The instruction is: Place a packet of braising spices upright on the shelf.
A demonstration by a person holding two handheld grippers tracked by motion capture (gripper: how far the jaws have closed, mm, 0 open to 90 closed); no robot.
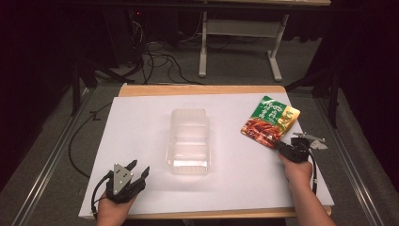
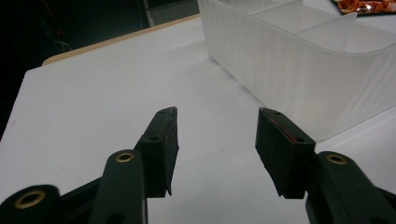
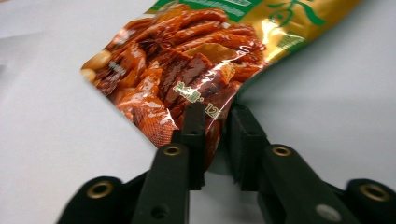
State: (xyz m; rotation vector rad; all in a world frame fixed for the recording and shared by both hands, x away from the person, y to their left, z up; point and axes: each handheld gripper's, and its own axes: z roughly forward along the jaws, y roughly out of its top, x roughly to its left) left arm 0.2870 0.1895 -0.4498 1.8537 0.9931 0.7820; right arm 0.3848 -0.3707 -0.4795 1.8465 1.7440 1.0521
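Observation:
A glossy snack pouch (image 1: pixel 270 122), green and gold with a picture of red-brown food, is at the right of the white board. My right gripper (image 1: pixel 281 147) is shut on its near corner; in the right gripper view the jaws pinch the pouch (image 3: pixel 187 70) at the gripper's tips (image 3: pixel 212 114). A clear plastic divided container (image 1: pixel 188 140) stands in the middle of the board. My left gripper (image 1: pixel 139 170) rests open near the front left, with nothing between its jaws (image 2: pixel 217 116); the container (image 2: pixel 299 65) lies ahead and to its right.
The white board (image 1: pixel 141 122) covers a wooden table whose edge (image 1: pixel 197 89) shows at the back. Cables lie on the floor behind, and a white table frame (image 1: pixel 240 37) stands beyond. Dark floor surrounds the table.

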